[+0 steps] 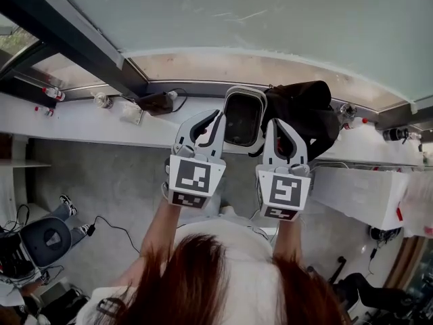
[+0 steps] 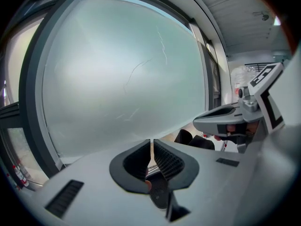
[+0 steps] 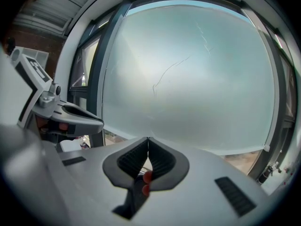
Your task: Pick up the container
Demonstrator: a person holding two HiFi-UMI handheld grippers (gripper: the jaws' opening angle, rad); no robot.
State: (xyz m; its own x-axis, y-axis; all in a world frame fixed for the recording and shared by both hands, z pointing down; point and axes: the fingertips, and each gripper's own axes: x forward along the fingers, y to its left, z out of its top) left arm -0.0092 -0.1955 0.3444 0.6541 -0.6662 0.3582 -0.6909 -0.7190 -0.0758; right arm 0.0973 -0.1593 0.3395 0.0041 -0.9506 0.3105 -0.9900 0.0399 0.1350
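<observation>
One container (image 1: 243, 117) with a dark inside and pale rim sits on the window ledge (image 1: 88, 124), its long axis running away from the person. Two grippers flank it, left gripper (image 1: 211, 122) and right gripper (image 1: 277, 128), about equally near. Both pairs of jaws are clenched on nothing. One black bag (image 1: 304, 110) lies beside it, possibly touching.

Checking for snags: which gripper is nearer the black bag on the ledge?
Right. The right gripper is right beside the black bag; the left gripper sits across the container from it.

Head view downward, both others facing window (image 2: 122, 79)
</observation>
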